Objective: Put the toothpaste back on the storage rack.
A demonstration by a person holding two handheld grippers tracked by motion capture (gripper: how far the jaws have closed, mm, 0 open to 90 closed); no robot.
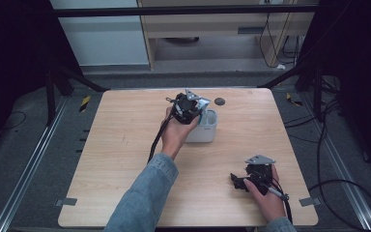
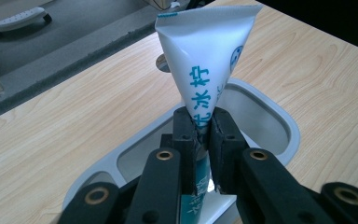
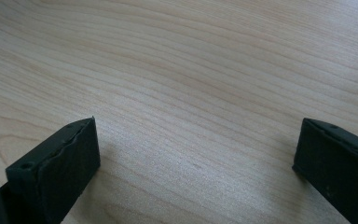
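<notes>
— Black pads first: what are they doing on the left gripper (image 2: 201, 135)?

— They are pressed together on a white tube (image 2: 208, 60) with teal lettering, pinching it low on its body. The tube stands nearly upright, its flat crimped end up and its lower part down inside a white container (image 2: 279, 122) with rounded corners.

— And where is that on the table?

— In the high view the container (image 1: 210, 131) sits a little right of the middle, toward the far half of the table (image 1: 125, 145). The left gripper (image 1: 196, 114) hangs right over its left rim.

— The other one?

— The right gripper (image 3: 196, 154) has its jaws spread wide with nothing between them, only bare wood grain below. From above, the right gripper (image 1: 236, 181) lies low at the near right corner, jaws pointing left, well apart from the container.

— What about the surface and the room?

— Light wood, squarish, with a small dark round disc (image 1: 219, 101) near the far edge, just beyond the container. Grey floor all round, metal rails along both sides, black cables (image 1: 338, 183) looping on the right, pale cabinets at the far wall.

— The person's pose?

— The left hand (image 1: 176, 133) reaches far forward from a denim sleeve (image 1: 145, 195), wrist bent so the gripper tips down and right. The right hand (image 1: 269, 195) rests close to the near edge.
</notes>
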